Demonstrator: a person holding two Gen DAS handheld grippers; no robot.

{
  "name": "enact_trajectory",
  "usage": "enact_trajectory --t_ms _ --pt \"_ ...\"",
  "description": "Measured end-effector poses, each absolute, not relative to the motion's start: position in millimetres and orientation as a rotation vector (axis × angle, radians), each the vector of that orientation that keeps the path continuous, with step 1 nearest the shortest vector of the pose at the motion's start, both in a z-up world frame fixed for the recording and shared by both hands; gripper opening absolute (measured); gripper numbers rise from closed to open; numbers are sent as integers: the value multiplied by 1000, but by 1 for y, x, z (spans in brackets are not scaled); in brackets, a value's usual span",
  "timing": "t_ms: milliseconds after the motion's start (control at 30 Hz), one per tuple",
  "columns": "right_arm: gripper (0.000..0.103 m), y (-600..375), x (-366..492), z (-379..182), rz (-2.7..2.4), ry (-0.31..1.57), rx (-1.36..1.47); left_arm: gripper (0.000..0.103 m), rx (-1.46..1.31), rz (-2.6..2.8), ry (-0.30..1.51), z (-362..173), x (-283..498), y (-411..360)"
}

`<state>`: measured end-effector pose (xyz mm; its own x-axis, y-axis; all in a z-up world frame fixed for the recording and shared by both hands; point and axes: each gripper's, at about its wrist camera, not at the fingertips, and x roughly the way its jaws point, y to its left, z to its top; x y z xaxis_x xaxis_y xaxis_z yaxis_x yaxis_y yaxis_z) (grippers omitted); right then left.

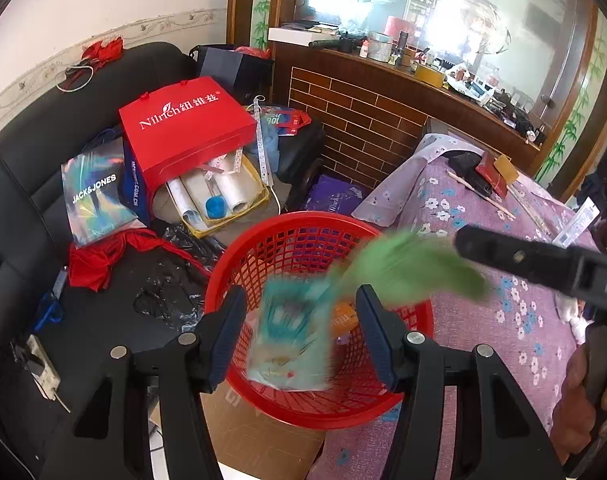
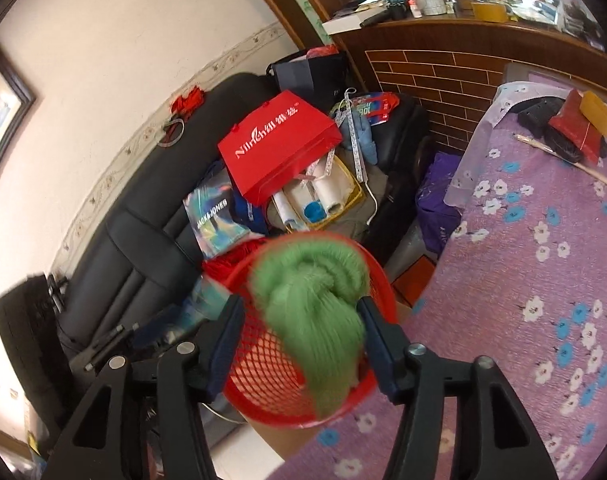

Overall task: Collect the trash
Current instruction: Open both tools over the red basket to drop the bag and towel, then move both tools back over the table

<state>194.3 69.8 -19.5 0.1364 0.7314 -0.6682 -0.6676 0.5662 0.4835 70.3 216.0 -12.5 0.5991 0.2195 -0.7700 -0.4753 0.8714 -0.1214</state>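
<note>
Right wrist: green wrapper [image 2: 315, 312] over red basket [image 2: 343, 412].

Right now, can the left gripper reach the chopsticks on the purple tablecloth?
Probably not directly: the right gripper and the red basket lie between the open left gripper and the chopsticks, far across the tablecloth.

Bright daylight, fisheye edges, motion blur
</note>
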Motion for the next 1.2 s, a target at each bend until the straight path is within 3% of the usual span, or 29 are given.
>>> enact_trajectory --t_ms 233,600,1200 --pt "63 31 183 -11 988 987 82 56 -351 367 848 -15 63 197" --pt "63 -72 168 -41 875 1053 154 56 -255 181 935 -32 82 92" --pt "57 -408 228 -71 188 1027 381 56 -134 -50 1005 -38 108 -73"
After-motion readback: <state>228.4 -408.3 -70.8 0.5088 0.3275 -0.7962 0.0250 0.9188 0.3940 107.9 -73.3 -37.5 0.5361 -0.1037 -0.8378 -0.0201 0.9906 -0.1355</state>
